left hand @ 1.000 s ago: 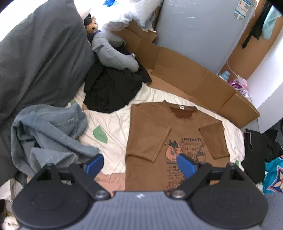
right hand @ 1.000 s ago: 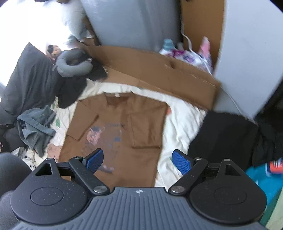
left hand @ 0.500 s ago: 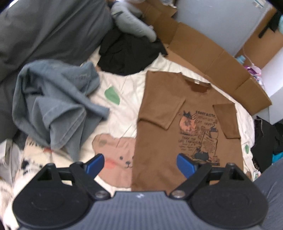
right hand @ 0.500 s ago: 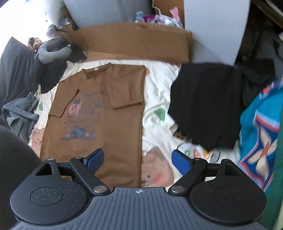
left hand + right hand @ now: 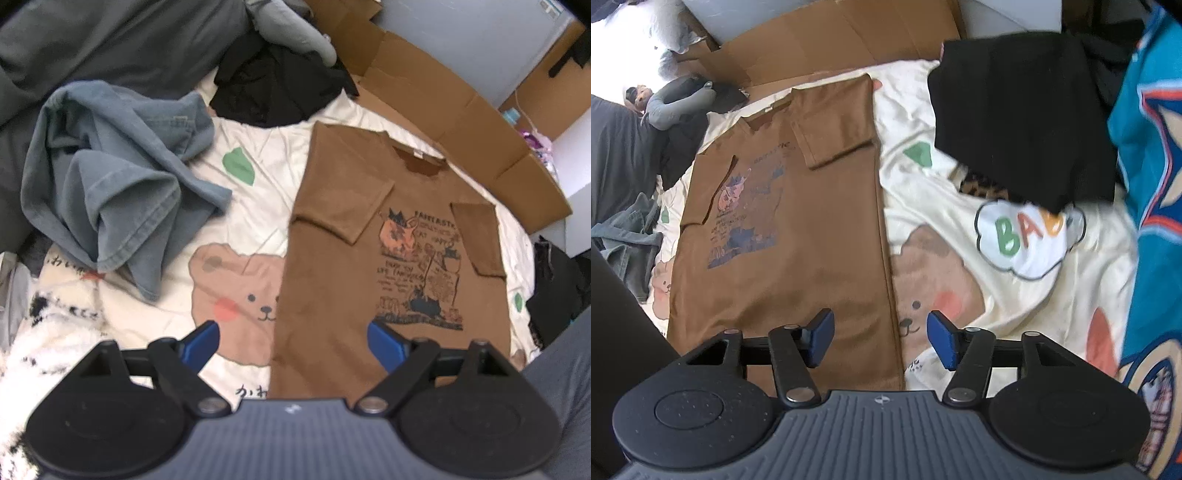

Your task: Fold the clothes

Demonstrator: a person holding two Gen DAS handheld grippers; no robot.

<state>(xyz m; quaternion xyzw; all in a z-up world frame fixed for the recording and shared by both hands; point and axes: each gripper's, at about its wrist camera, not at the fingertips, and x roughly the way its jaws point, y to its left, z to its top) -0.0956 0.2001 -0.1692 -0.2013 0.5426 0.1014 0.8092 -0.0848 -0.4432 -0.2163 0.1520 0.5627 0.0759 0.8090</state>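
1. Your brown T-shirt (image 5: 332, 295) lies flat, print side up, on the bed sheet (image 5: 258, 177), cream with a bear cartoon; both sleeves are folded in over the chest.
2. Your left gripper (image 5: 293, 341) hangs over the shirt's lower left side. Jaws wide apart, nothing held. The left blue pad sits over the bear print, the right pad over brown fabric, so the shirt's left edge runs between them.
3. Your right gripper (image 5: 881, 338) is over the shirt's lower right edge. Jaws are closing, roughly half open. The shirt's right edge lies below the gap, left pad over fabric, right pad over the bear print on the sheet. Pads are not pressing on cloth, nothing gripped.
4. Blue-grey jeans (image 5: 110, 192) are bunched left of the shirt, apart from it.
5. A black garment (image 5: 277, 88) lies beyond the shirt's left shoulder, with a grey plush toy (image 5: 291, 29) on top of it.
6. Flattened cardboard (image 5: 461, 122) runs along the far side of the bed, just beyond the collar.
7. In the right wrist view, a folded black garment (image 5: 1023, 118) lies right of the shirt, apart from it, and a teal patterned cloth (image 5: 1148, 184) lies at the far right edge.
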